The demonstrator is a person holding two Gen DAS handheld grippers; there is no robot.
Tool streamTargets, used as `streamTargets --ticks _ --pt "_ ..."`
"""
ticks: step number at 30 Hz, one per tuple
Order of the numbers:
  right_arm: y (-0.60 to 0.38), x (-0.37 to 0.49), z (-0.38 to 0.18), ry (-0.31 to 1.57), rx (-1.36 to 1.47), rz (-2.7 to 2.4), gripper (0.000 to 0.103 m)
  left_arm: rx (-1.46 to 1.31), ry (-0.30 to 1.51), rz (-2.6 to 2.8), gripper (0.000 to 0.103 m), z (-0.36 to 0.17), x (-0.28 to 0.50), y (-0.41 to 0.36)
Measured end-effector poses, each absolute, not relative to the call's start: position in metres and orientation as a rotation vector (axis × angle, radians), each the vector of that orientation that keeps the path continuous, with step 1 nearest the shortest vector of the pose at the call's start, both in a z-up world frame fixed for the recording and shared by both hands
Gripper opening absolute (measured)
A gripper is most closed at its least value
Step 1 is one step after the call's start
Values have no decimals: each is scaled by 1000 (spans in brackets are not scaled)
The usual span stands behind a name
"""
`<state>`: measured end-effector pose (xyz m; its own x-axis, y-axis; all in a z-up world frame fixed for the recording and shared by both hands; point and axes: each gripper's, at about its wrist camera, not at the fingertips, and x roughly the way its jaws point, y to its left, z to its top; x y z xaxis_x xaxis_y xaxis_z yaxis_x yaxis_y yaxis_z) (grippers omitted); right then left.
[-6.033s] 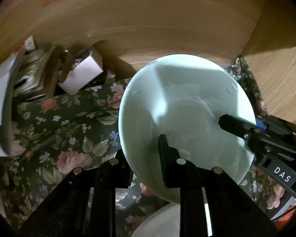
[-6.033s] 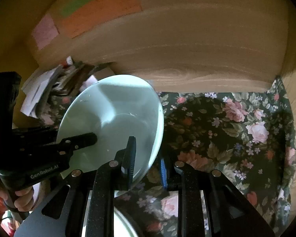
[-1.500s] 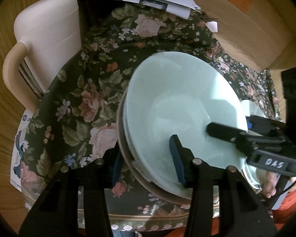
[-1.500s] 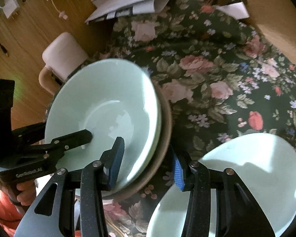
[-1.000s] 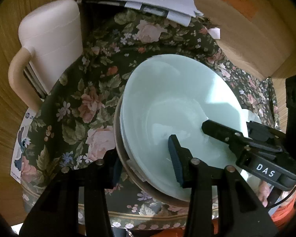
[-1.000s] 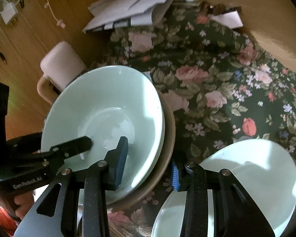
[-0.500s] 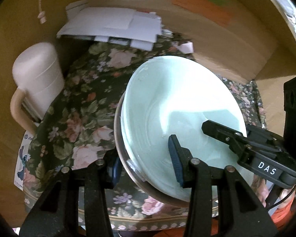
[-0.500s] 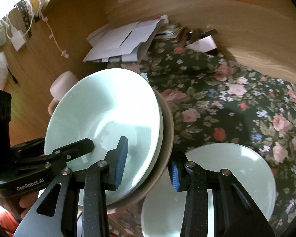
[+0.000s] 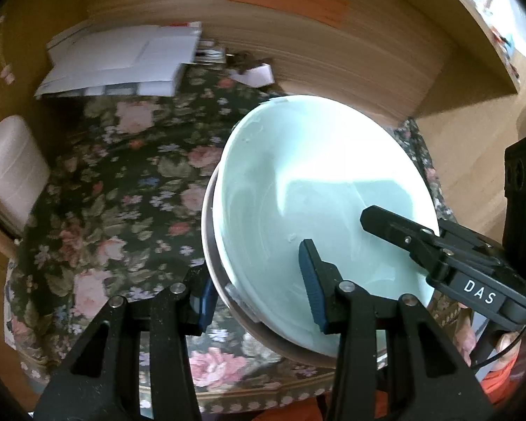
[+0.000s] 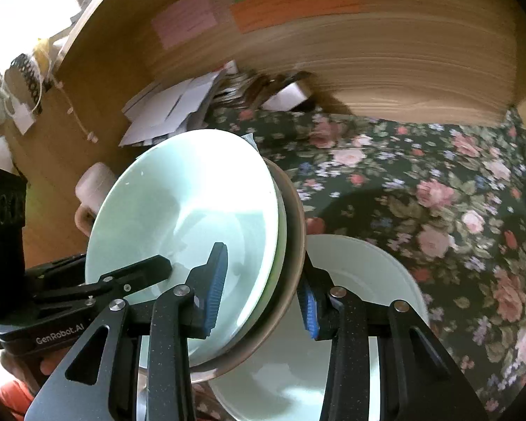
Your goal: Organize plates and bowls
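Lifted and tilted since a moment ago, the stack of bowls now hangs clear of the floral tablecloth, a pale green bowl nested in a brown one. The left gripper pinches the stack's near-left rim; the right gripper clamps the opposite rim, one finger inside the bowl, one outside. A white plate lies below at the table's near edge. Papers sit at the far-left corner, a cream jug beside the left edge.
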<state>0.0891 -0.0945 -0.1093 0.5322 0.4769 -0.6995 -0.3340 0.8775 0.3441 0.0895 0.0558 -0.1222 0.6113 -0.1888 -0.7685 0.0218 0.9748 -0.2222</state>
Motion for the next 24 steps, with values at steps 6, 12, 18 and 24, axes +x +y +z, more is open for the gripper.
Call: streamTargets --ticks 6,12,18,24 --pt "-118 86 -113 891 206 442 35 -175 927 -169 43 -126 94 28" --pt "-135 84 -122 914 225 417 35 -161 957 -198 43 -134 98 10" --pt "-147 85 -136 953 238 400 35 -156 1003 -210 43 -148 103 -2" --pt "-153 87 -148 984 250 397 35 -152 1042 -212 43 -157 108 -7"
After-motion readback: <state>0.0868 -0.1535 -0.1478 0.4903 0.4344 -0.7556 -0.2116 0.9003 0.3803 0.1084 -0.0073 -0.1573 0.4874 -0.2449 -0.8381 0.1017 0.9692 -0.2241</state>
